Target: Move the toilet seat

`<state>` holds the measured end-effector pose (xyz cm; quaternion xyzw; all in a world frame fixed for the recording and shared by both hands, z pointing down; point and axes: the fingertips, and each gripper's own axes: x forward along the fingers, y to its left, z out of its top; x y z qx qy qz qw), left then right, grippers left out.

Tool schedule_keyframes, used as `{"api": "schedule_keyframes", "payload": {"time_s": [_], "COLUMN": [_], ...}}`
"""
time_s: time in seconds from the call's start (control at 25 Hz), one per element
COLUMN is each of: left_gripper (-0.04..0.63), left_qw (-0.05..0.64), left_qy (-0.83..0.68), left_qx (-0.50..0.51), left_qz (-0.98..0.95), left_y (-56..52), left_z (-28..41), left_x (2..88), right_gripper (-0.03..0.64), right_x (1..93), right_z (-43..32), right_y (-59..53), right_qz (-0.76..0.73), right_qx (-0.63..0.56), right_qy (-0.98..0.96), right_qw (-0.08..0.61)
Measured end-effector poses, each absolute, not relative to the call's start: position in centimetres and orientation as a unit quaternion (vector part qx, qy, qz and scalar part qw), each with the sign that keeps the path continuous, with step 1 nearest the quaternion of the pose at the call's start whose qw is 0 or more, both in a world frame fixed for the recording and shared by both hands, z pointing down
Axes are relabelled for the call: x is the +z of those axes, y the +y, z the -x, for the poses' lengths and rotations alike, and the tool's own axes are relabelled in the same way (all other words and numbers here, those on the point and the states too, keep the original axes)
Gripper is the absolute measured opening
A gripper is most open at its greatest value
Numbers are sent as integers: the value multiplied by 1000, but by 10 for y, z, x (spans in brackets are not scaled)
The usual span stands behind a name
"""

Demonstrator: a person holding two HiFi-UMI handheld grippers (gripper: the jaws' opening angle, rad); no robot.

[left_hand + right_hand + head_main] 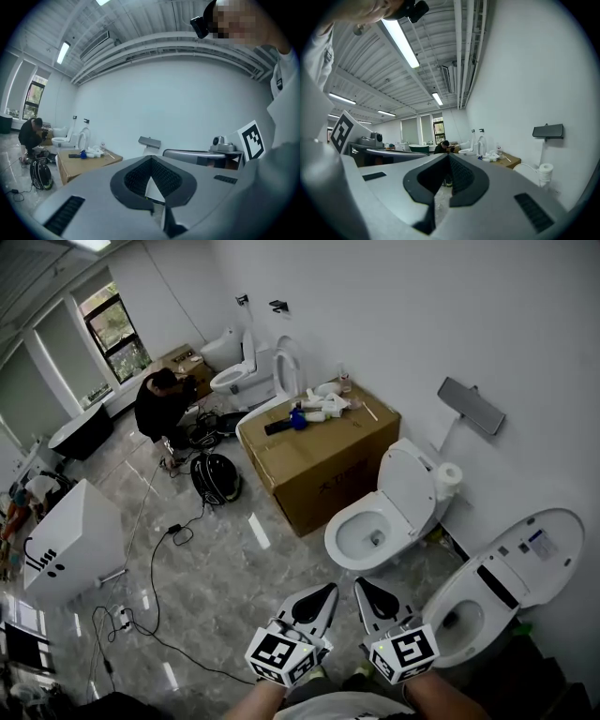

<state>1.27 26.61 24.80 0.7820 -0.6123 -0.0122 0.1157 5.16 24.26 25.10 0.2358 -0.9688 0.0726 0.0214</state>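
Head view: left gripper (325, 592) and right gripper (364, 585) sit side by side at 6 o'clock, aimed toward 12. Both have jaws pressed together and hold nothing. The toilet seat (457, 594) is on the nearest toilet at 4 o'clock, near the right gripper and not touched. Its lid (539, 549) stands open toward the wall. Second toilet (375, 532) is at centre, cardboard box (323, 460) at 12 of it, crouching person (161, 407) at 10 o'clock.

Left gripper view: jaws meet at the tips, nothing between them. Box (86, 161) at 9 o'clock, the right gripper's marker cube (251, 140) at 3 o'clock.

Right gripper view: jaws closed, empty. Paper roll (545, 169) at 4 o'clock, grey wall unit (548, 131) at 3 o'clock.
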Motion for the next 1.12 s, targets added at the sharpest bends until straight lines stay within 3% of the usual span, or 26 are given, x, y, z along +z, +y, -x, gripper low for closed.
{"api": "schedule_keyframes", "payload": {"time_s": [0.56, 1.12], "left_gripper": [8, 8], "left_qw": [136, 150], "left_qy": [-631, -590], "left_qx": [7, 11], "left_qz": [-764, -794], "left_y": [227, 111], "left_z": [-4, 111], "left_x": [298, 376], "right_gripper": [14, 14], "right_x": [340, 463], "right_z": [-44, 71], "right_y": [215, 124], "right_qz": [-216, -256], "right_qx": [78, 224], "right_qy": [-970, -933], "right_qw": [75, 116]}}
